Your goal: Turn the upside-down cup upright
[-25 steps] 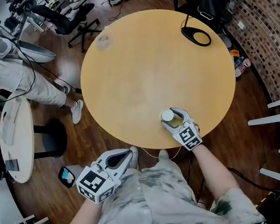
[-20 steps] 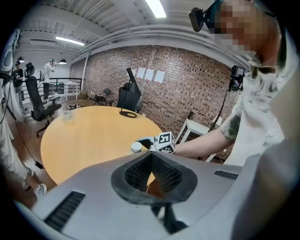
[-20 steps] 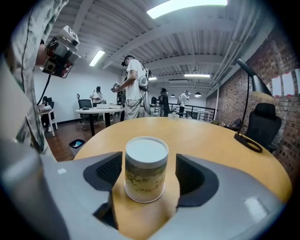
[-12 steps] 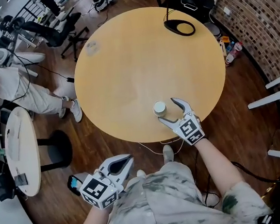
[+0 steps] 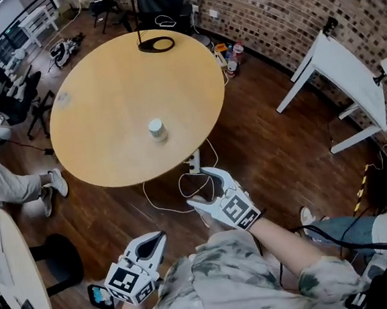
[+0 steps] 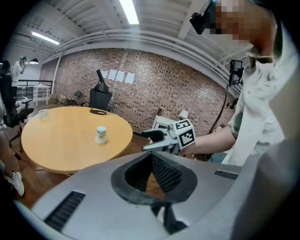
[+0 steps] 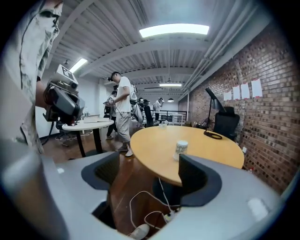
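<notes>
"When we look at our right gripper (image 5: 200,187), what do we see?"

"Its jaws have just been opening. They stand wide apart, and nothing is between them. We only see the brown floor (image 5: 267,144) through the gap."

"And our left gripper (image 5: 159,238)?"

"Its jaws are closed, tip to tip, and they hold nothing. It hangs low, just beside our shirt (image 5: 225,282)."

"Where is the cup (image 5: 155,129)?"

"It stands alone on the round table (image 5: 100,84), near the edge on our side. Both grippers are off the table and well apart from it. We cannot tell which end of the cup is up."
</notes>
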### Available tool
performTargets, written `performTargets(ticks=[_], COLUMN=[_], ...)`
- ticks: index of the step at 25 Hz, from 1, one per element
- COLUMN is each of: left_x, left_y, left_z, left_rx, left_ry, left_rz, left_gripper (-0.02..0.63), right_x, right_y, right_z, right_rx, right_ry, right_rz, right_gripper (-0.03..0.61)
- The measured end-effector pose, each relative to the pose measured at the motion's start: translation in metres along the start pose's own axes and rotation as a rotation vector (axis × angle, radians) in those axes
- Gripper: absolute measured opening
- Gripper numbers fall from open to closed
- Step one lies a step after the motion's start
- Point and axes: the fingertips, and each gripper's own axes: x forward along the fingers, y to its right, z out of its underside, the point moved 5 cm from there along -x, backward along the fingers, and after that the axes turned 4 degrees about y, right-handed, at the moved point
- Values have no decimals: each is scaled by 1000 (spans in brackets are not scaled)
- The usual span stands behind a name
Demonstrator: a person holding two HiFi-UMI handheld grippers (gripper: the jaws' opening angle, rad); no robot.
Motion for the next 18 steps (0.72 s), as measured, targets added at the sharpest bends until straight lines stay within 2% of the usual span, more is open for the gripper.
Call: performTargets(ticks=[4,8,12,18], left_x=[-28,-58,-74,-88], left_y=[40,81,119,187], left_z=[51,77,87,92], left_rx=[-30,-19,-11,15], left_ry=[-43,-63,-31,-17], left_rz=[78,128,120,87], left_gripper=[6,6,6,6], right_x=[-77,-144,-203,-288], right_y=[-92,-170,-208,-244], right_z=[11,10,11,1], right_rx=[84,116,130,154], right_ry=[-50,-89,-95,-45], right_rz=[30,19,9,-1], right_gripper=[391,390,390,390])
